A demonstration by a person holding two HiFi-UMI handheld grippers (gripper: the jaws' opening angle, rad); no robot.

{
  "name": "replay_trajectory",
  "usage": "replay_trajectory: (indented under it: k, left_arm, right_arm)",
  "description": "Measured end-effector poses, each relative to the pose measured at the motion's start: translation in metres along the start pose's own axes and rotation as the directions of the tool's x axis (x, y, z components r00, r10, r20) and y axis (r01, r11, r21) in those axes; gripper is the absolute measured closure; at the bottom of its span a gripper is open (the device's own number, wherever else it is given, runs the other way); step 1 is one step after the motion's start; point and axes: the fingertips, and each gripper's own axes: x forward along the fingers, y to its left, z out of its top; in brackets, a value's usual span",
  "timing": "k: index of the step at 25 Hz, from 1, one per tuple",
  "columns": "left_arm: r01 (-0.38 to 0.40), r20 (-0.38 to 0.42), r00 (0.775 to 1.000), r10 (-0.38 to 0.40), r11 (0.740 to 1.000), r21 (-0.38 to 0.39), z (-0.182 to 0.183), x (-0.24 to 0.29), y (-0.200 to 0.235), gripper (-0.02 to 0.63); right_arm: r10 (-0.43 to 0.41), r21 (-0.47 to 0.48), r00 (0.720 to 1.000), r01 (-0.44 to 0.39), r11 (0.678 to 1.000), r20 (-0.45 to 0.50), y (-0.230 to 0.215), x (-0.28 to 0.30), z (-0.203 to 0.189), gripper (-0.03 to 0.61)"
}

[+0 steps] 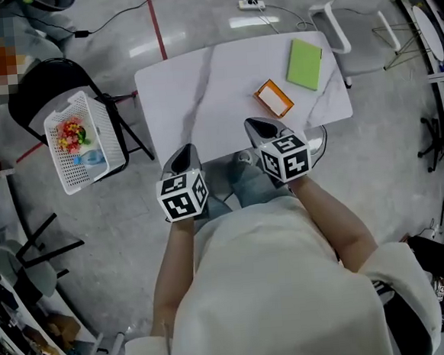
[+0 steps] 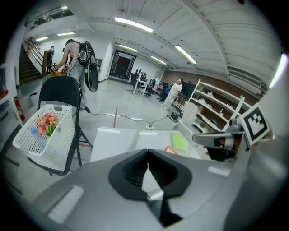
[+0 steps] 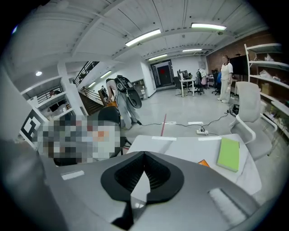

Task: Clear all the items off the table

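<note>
Workshop-office: shelving [image 3: 271, 63], desks [image 3: 192, 82], concrete floor [image 1: 209, 9]

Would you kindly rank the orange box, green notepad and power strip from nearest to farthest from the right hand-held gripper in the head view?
1. Orange box, just beyond the right hand-held gripper.
2. Green notepad, far right of the table.
3. Power strip, on the floor beyond.

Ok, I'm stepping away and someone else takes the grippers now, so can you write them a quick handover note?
Left gripper: shut, empty, at the table's near edge.
Right gripper: shut, empty, just short of the orange box.
On the table: the orange box and a green pad, both on the right half.
The basket on the chair to the left holds a few colourful things.
Left to do: clear off both items, probably into the basket.
</note>
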Motion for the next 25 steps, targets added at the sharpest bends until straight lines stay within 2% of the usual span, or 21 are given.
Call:
replay_trajectory:
  k: [4,13,21,25]
  left_arm:
    - [0.004,-0.033,0.999,-0.003,1.000,0.021,-0.004,0.026,-0.022,0.604]
    - [0.015,-0.092,0.996,-0.015,1.000,0.005,-0.015,0.078,-0.065,0.604]
    - [0.001,-0.137,0.991,-0.002,1.000,-0.013,-0.023,0.116,-0.088,0.604]
    - [0.016,-0.160,0.987,-0.017,1.000,-0.008,-0.028,0.133,-0.097,0.604]
  right_arm:
    - [-0.030,0.011,0.999,0.031,0.999,-0.025,-0.045,0.000,-0.010,0.580]
    - [-0.086,-0.008,0.990,0.086,0.996,-0.111,-0.134,0.013,-0.036,0.561]
    - [-0.079,-0.066,0.968,0.065,0.996,-0.237,-0.179,0.046,-0.075,0.443]
    - [-0.086,-0.059,0.954,0.072,0.996,-0.288,-0.201,0.066,-0.096,0.389]
